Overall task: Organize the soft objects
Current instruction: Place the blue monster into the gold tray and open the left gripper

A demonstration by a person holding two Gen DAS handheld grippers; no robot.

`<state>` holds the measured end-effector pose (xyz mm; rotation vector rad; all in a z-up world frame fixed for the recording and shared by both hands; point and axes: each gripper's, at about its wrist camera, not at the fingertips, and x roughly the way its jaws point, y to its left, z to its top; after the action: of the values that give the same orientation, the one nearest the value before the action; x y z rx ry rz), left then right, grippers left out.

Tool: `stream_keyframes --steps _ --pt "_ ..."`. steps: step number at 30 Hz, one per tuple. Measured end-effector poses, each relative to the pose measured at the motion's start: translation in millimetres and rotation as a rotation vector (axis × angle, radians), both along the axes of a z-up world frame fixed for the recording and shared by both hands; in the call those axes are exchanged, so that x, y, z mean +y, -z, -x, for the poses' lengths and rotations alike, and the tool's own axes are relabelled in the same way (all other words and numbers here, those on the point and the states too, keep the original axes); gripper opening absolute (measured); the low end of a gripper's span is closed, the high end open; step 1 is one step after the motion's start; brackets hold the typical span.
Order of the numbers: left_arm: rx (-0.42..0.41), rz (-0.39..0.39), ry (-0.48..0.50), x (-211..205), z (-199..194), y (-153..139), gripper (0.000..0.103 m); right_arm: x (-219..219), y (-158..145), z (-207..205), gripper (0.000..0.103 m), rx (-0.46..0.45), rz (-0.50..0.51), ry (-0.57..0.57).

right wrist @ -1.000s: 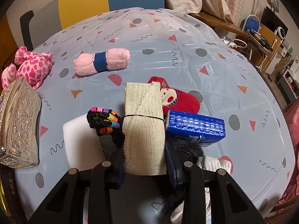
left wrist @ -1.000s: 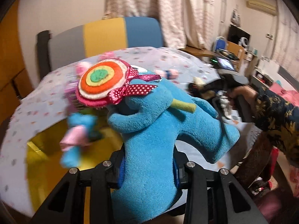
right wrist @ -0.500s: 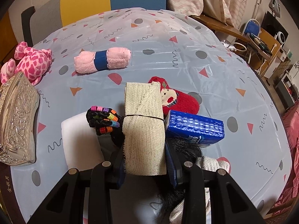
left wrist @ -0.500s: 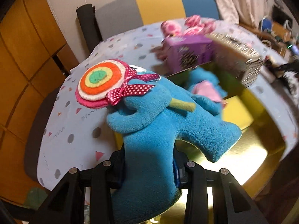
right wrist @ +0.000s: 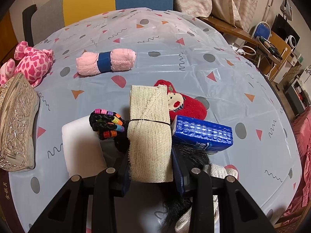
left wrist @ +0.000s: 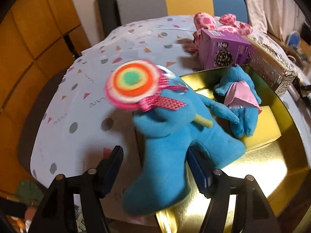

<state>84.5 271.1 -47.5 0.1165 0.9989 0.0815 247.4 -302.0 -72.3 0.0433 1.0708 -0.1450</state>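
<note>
A: Left gripper (left wrist: 153, 167): jaws have just been opening; the blue plush toy with the felt lollipop (left wrist: 171, 145) sits loose between them, left pad clear of it, over the edge of the round gold tray (left wrist: 272, 174).

B: Right gripper (right wrist: 150, 167)?

A: Clamped on the cream gauze roll (right wrist: 148, 132) (elastic band around it), above the patterned tablecloth (right wrist: 175, 58). Farther back, a pink rolled towel (right wrist: 106, 62).

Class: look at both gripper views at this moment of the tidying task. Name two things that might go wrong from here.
1. The left gripper has just been opening around the blue plush, which straddles the gold tray's rim; it may flop onto the tablecloth.
2. The right gripper clamps the gauze roll amid crowded items; lifting might drag the beaded black item.
</note>
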Motion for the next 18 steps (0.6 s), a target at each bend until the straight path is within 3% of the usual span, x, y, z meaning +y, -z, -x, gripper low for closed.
stream_keyframes --steps 4,7,11,18 --pt "-0.044 0.03 -0.07 3 20 -12 0.071 0 0 0 0.036 -0.001 0.0 0.001" --pt "-0.124 0.077 -0.133 2 31 -30 0.071 2 0 1 0.036 -0.004 0.013 -0.002" --pt "-0.237 0.136 -0.218 -21 50 -53 0.071 4 -1 1 0.036 -0.007 0.028 -0.006" --pt "-0.305 0.17 -0.261 -76 49 -60 0.071 5 -1 1 0.036 -0.008 0.032 -0.005"
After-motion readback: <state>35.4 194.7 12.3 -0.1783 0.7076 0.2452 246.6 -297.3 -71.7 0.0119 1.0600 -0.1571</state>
